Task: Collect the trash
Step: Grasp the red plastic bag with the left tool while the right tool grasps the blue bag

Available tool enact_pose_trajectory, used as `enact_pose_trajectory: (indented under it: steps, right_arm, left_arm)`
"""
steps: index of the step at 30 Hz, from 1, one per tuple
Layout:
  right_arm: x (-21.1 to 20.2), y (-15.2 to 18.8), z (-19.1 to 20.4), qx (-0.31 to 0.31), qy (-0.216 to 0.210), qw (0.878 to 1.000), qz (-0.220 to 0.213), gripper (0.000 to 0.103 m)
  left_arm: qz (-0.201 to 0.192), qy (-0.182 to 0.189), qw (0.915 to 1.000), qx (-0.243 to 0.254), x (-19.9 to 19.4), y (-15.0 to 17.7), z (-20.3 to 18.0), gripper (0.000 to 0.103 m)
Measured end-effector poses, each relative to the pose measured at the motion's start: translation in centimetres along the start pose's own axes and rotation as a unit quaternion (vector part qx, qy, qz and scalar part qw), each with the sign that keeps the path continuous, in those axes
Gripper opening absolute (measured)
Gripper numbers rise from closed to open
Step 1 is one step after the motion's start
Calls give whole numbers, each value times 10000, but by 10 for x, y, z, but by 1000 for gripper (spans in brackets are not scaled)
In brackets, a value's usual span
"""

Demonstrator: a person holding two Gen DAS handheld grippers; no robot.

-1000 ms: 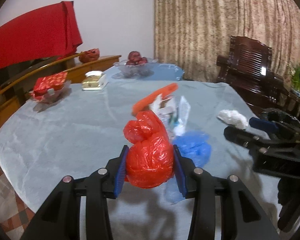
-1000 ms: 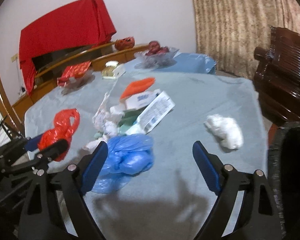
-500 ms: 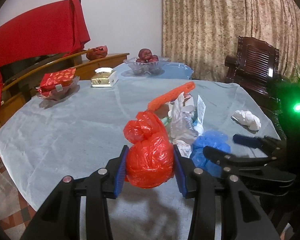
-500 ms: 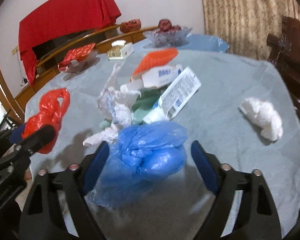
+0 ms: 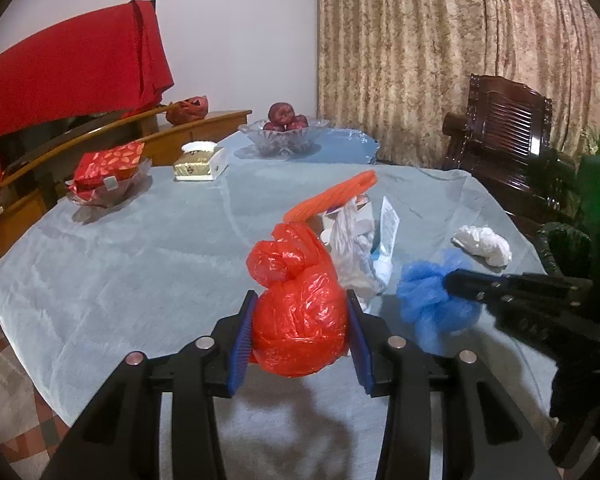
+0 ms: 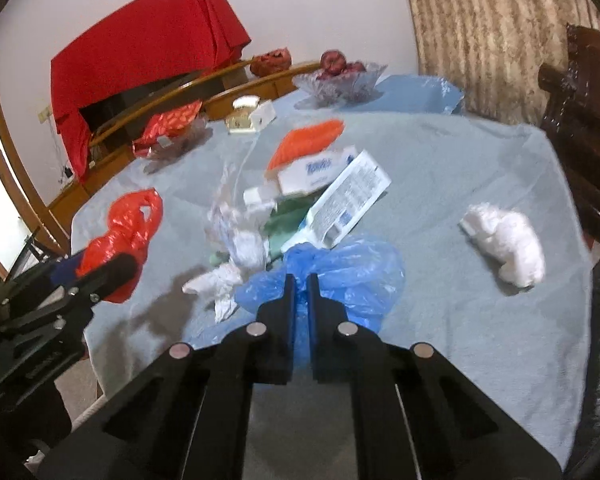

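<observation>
Since the earlier frame the right gripper (image 6: 298,286) has come in over the blue bag (image 6: 352,276) and its jaws have just been closing; they now pinch a thin fold of it, nearly together. Left of it, the left gripper (image 5: 300,320) holds the red bag (image 5: 300,312) between narrow jaws. Both bags look ready to carry off. Farther out on the table (image 6: 440,160), the pile of wrappers (image 6: 316,192) and, to the right, the white wad (image 6: 504,240) remain to collect

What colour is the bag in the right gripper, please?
Blue: the bag pinched in the right gripper is translucent blue plastic, clearest in the right wrist view.
</observation>
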State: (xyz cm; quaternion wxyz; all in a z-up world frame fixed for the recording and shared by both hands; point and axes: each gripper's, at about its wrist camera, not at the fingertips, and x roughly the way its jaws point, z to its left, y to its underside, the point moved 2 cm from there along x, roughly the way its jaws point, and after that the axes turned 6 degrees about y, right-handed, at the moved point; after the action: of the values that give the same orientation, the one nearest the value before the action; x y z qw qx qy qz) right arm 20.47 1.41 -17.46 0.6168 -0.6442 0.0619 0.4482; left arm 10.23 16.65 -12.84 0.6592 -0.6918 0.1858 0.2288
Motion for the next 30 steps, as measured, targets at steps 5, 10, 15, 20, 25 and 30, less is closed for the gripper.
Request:
enact_pose_trajectory:
  steps: [5, 10, 15, 20, 25, 30]
  right_arm:
    - [-21, -8, -12, 59, 107, 9997, -213, 5]
    - [-45, -16, -24, 80, 223, 9987, -455, 5]
    - [-67, -20, -40, 124, 385, 9971, -641, 5]
    - [-93, -24, -62, 262, 602, 9941, -863, 5]
    - [-116, -24, -86, 392, 848, 9905, -1008, 5]
    - [-143, -17, -119, 532, 1215, 9848, -1120, 5]
  left_arm:
    - [-63, 112, 9999, 54, -2, -7, -10, 42]
    - [-130, 236, 9995, 151, -6, -12, -23, 42]
    - [-147, 397, 9989, 222, -7, -16, -40, 42]
    - [-199, 630, 9972, 357, -5, -24, -65, 42]
    - [-297, 960, 9935, 542, 0, -35, -102, 42]
    - [-330, 1332, 9881, 691, 10, -47, -143, 42]
